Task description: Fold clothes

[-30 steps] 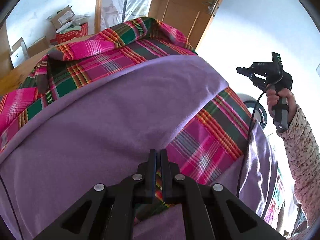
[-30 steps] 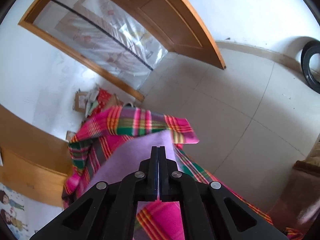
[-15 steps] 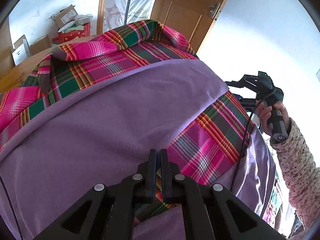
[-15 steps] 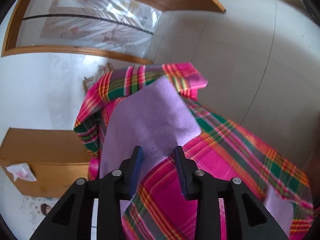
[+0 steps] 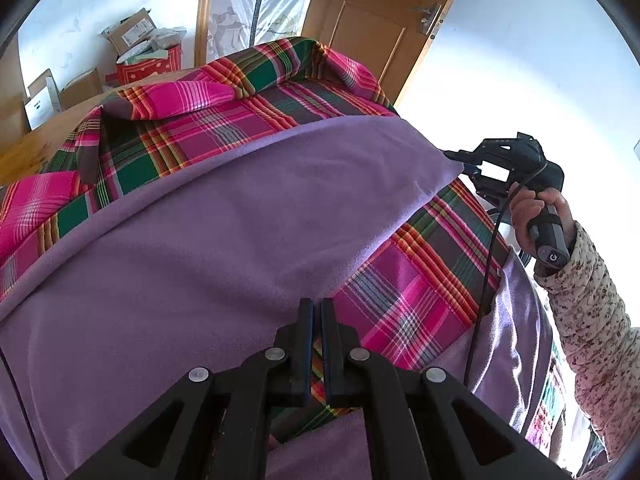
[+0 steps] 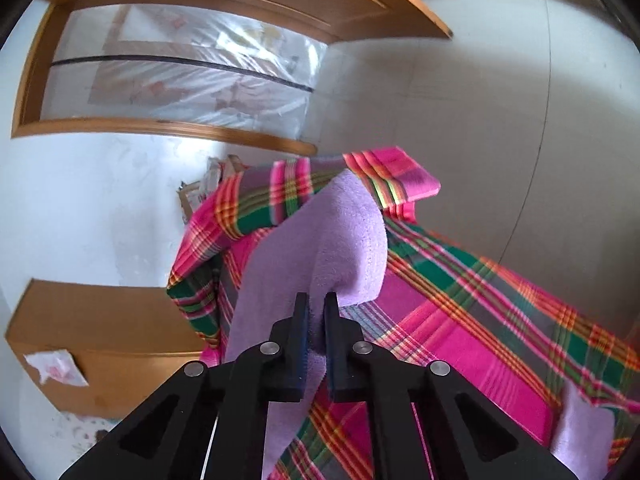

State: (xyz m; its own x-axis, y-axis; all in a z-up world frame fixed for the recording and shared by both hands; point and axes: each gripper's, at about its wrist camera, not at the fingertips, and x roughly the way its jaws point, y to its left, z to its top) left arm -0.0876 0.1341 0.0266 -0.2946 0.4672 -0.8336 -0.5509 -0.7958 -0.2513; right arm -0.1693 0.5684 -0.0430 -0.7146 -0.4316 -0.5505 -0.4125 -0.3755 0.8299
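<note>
A pink-and-green plaid shirt (image 5: 248,120) with purple fleece lining lies spread on a table. One part is folded over, so the purple lining (image 5: 200,232) faces up. My left gripper (image 5: 316,304) is shut on the near edge of this fold, with plaid fabric showing between its fingers. My right gripper (image 6: 316,298) is shut on the corner of the purple flap (image 6: 320,240). In the left wrist view the right gripper (image 5: 454,156) touches that corner at the right, held by a hand (image 5: 532,208) in a floral sleeve.
A wooden tabletop (image 5: 24,152) shows at the far left. Cardboard boxes (image 5: 132,34) and a red box (image 5: 148,66) sit behind it. A wooden door (image 5: 372,28) stands open. A wooden cabinet (image 6: 100,340) and tiled floor (image 6: 500,140) lie below.
My right gripper came down from the air, opened beside the purple flap's corner, then closed on it. The left gripper stayed shut in place.
</note>
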